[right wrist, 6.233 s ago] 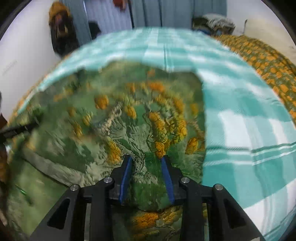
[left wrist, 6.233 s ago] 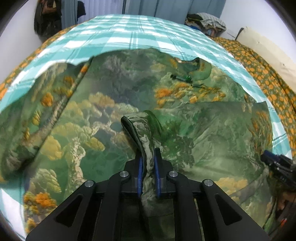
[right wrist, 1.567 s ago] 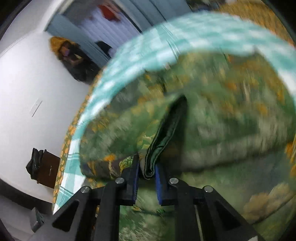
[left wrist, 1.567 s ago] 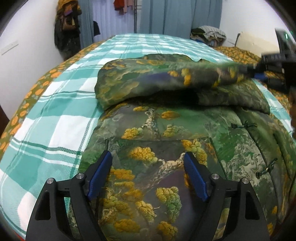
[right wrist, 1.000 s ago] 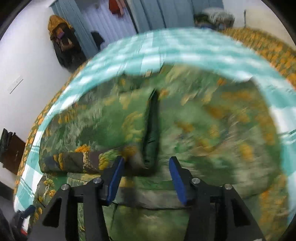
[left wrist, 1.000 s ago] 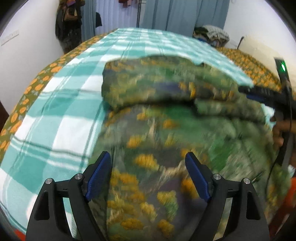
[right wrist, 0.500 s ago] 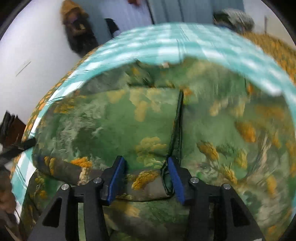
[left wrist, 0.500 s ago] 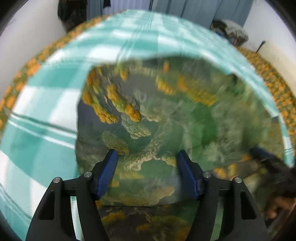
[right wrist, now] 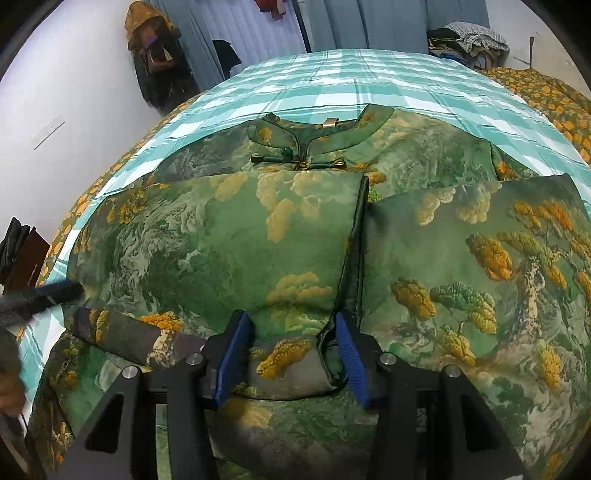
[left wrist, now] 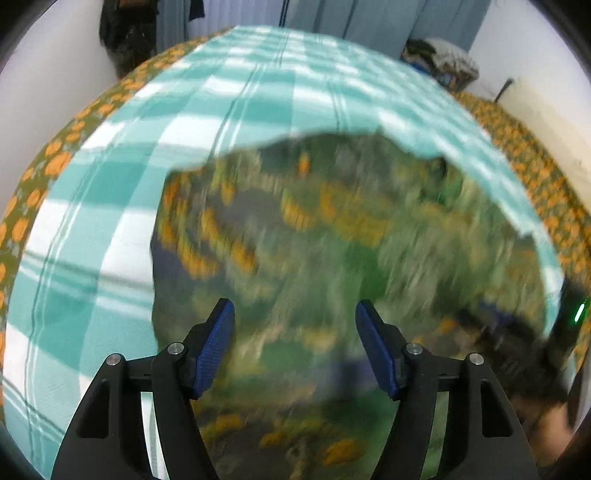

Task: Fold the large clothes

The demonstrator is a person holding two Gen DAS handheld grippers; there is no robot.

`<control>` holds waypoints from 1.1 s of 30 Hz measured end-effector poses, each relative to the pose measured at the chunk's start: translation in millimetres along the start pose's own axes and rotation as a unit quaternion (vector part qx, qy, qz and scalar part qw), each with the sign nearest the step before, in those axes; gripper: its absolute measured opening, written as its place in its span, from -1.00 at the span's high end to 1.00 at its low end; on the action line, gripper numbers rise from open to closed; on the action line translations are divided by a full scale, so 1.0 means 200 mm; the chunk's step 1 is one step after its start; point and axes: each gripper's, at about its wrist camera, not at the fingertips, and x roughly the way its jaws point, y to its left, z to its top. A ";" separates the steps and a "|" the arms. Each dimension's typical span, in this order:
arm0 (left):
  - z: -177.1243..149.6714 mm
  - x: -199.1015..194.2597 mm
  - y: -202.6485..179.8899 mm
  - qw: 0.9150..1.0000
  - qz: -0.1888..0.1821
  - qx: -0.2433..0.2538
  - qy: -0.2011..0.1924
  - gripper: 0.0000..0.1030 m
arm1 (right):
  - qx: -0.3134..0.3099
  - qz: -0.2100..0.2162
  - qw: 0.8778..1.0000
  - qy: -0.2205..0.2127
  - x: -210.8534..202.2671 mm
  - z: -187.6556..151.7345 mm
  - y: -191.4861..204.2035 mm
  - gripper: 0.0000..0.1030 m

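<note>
A large green jacket [right wrist: 303,236] with orange tree print lies on the bed, collar [right wrist: 306,136] at the far end. Both sleeves are folded across its front and meet at a dark cuff edge [right wrist: 354,258]. My right gripper [right wrist: 291,354] is open, jaws on either side of the left sleeve's cuff end, holding nothing. My left gripper [left wrist: 295,347] is open and empty over the blurred jacket [left wrist: 332,240]. The left gripper's tip also shows at the left of the right wrist view [right wrist: 55,290]; the right gripper shows blurred in the left wrist view [left wrist: 535,332].
The bed has a teal and white checked sheet [right wrist: 332,85] over an orange-flowered cover [right wrist: 546,88]. A pile of clothes [right wrist: 469,40] lies at the far right. Dark bags [right wrist: 155,55] hang on the left wall. Curtains [right wrist: 369,22] hang behind.
My right gripper has let go of the sleeve, which now lies across the jacket's front, and has opened. My left gripper, still open, has swung over the jacket and is moving fast.
</note>
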 end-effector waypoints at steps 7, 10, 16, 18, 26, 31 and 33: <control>0.28 0.27 0.05 0.998 0.030 -0.037 -0.038 -0.36 | -0.002 -0.002 1.000 -0.003 0.00 -0.01 0.02 0.06; 0.23 0.48 0.14 0.998 0.025 -0.060 0.004 -0.39 | -0.003 -0.003 1.000 -0.007 -0.01 -0.02 0.02 0.06; 0.14 0.50 0.14 0.999 0.024 -0.026 -0.010 -0.40 | -0.005 -0.005 1.000 -0.009 -0.01 -0.04 0.03 0.06; 0.12 0.46 0.13 0.999 0.025 -0.022 -0.008 -0.40 | -0.005 -0.004 1.000 -0.010 -0.01 -0.04 0.03 0.06; -0.15 0.22 0.07 0.999 0.029 0.031 -0.004 -0.41 | -0.007 -0.008 1.000 -0.008 -0.01 -0.04 0.03 0.06; -0.28 0.14 0.05 0.999 0.034 0.038 0.011 -0.42 | -0.017 -0.023 1.000 0.000 -0.01 -0.03 0.04 0.06; -0.32 0.08 0.06 0.999 0.028 0.028 0.010 -0.44 | -0.019 -0.029 0.999 0.006 -0.01 -0.02 0.05 0.06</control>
